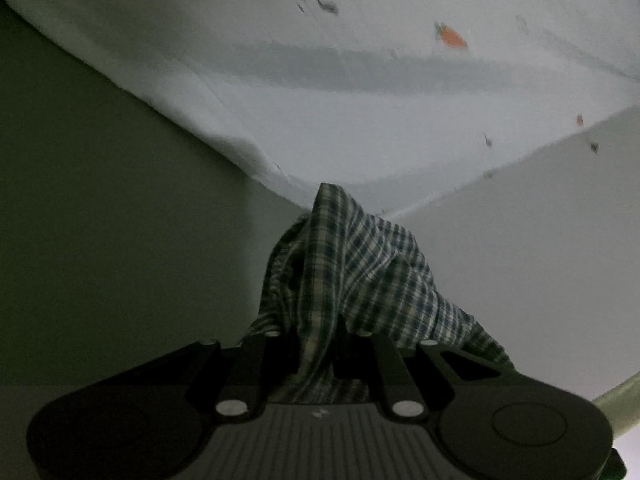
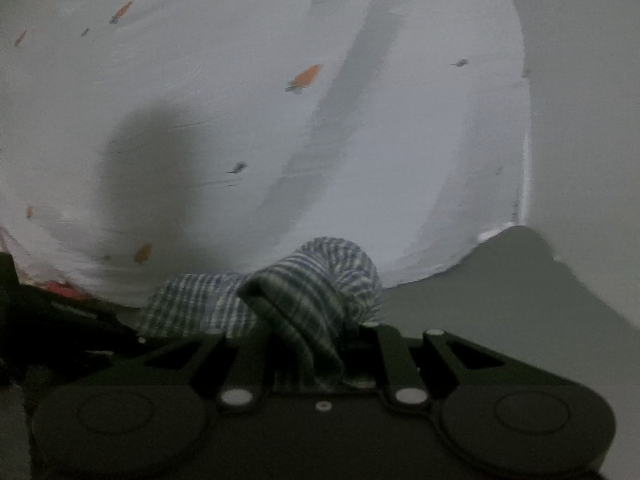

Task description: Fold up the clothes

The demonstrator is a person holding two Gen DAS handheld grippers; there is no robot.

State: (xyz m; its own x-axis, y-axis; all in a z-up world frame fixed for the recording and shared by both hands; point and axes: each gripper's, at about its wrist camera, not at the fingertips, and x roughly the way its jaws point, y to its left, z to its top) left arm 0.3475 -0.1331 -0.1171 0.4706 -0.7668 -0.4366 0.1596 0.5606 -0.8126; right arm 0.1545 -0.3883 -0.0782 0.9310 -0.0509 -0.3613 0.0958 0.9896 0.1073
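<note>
A blue-and-white plaid garment (image 1: 352, 276) is bunched up in front of my left gripper (image 1: 320, 340), which is shut on it; the cloth covers the fingertips. In the right wrist view my right gripper (image 2: 316, 340) is shut on another part of the same plaid garment (image 2: 316, 288), which drapes over the fingers and trails left. The garment hangs lifted above a white sheet (image 1: 360, 100) printed with small orange and grey figures, which also shows in the right wrist view (image 2: 240, 100).
The white sheet's edge runs diagonally with dark greenish floor (image 1: 100, 220) to the left. In the right wrist view grey floor (image 2: 520, 300) lies right of the sheet, and dark gear with something red (image 2: 60, 290) sits at the lower left. The scene is dim.
</note>
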